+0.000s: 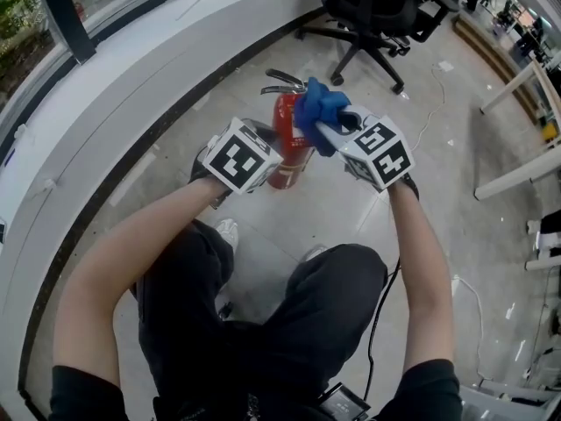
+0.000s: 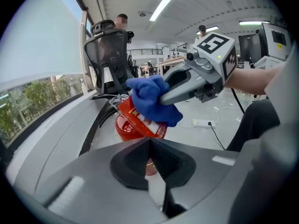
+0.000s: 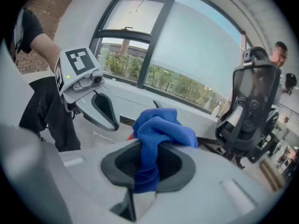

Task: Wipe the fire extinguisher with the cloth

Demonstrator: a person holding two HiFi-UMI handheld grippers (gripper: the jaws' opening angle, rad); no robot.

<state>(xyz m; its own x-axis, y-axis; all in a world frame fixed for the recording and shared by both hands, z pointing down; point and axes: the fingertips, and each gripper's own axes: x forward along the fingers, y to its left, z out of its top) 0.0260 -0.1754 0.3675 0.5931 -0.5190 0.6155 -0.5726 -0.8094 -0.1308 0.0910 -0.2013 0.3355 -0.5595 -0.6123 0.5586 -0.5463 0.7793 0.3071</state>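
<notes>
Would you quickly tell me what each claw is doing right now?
Left claw: closed, holding nothing.
Right claw: closed on the crumpled blue cloth.

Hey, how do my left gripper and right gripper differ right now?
The left gripper has its jaws shut on nothing; the right gripper clamps the blue cloth. The right gripper holds that cloth against the red fire extinguisher near its top, while the left gripper points at its body lower down. Both aim at the extinguisher.

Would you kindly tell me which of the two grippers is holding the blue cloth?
The right gripper: its jaws pinch the blue cloth by the fire extinguisher, whereas the left gripper is shut on nothing.
</notes>
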